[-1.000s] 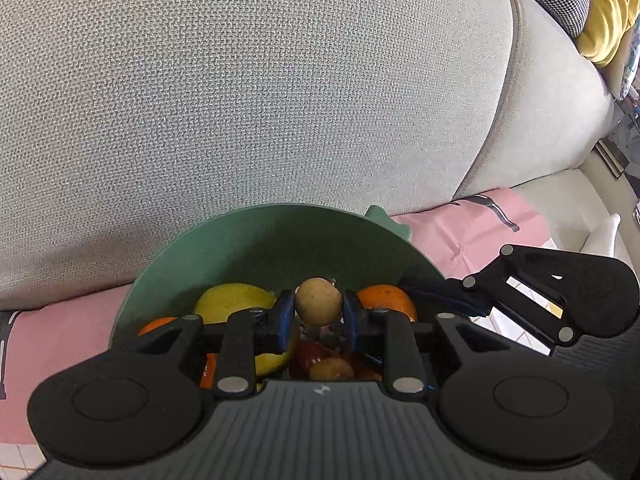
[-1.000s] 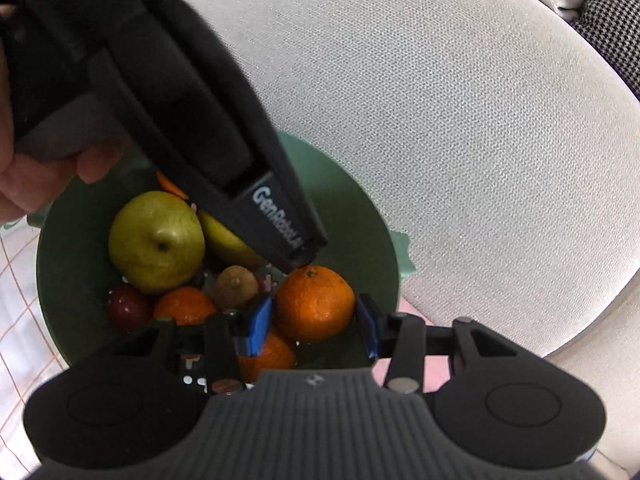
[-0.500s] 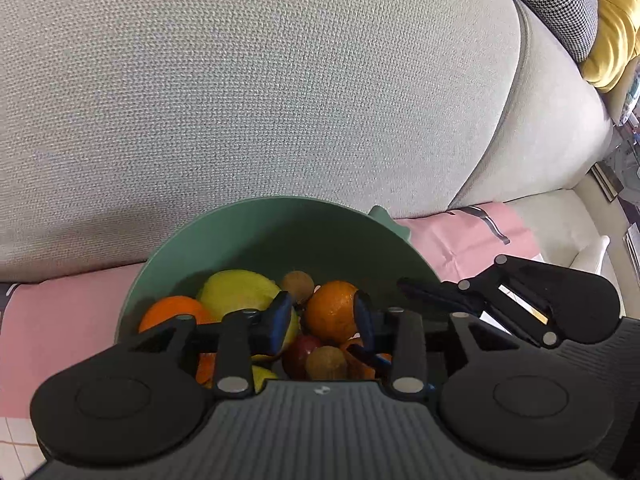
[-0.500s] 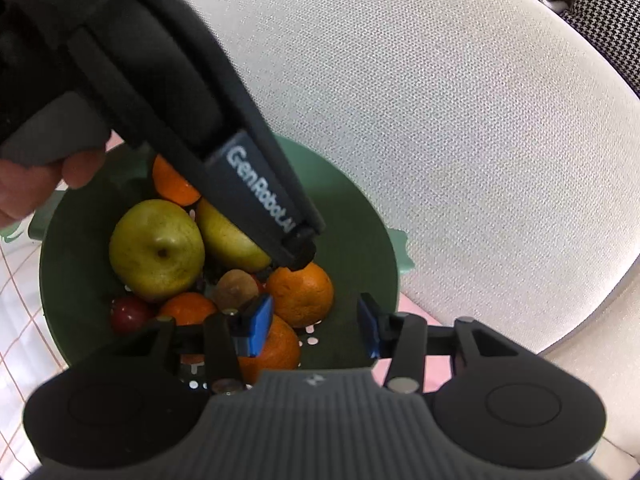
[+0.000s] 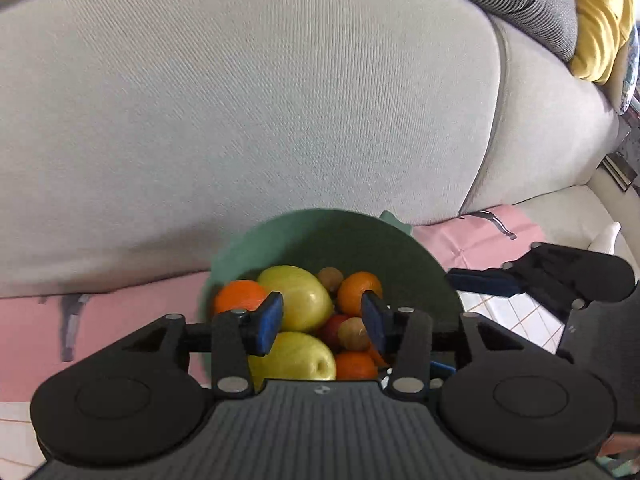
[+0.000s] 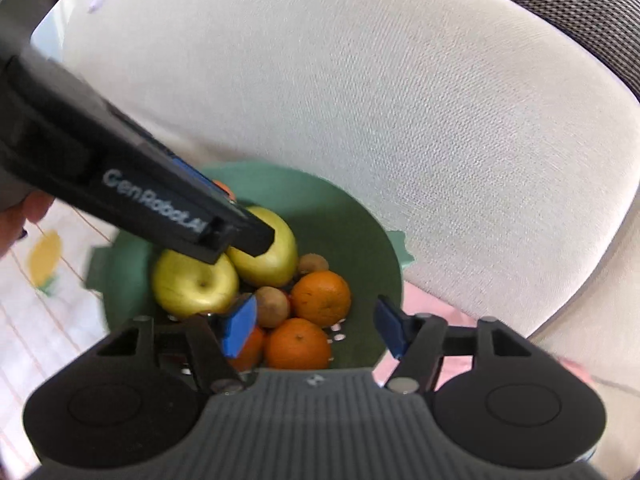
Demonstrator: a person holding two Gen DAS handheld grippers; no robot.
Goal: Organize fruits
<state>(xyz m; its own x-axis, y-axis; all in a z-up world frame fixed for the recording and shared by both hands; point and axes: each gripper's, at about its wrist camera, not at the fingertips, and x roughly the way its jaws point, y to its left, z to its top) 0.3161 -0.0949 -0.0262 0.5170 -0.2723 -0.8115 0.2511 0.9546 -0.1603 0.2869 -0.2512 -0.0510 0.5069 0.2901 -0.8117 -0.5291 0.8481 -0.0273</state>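
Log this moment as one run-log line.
left gripper: jaws opening, empty | right gripper: jaws opening, empty | green bowl: holds pears, oranges, kiwis | both grippers above bowl

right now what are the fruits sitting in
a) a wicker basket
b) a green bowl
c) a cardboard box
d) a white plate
b: the pears, oranges and small brown fruits all lie inside the round green bowl, which stands in front of the grey sofa cushion.

Green bowl (image 6: 360,240): near rim hidden behind gripper body, lower frame. Red fruit (image 5: 332,326): largely covered by neighbouring fruit. Hand (image 6: 16,216): cut off at left edge.
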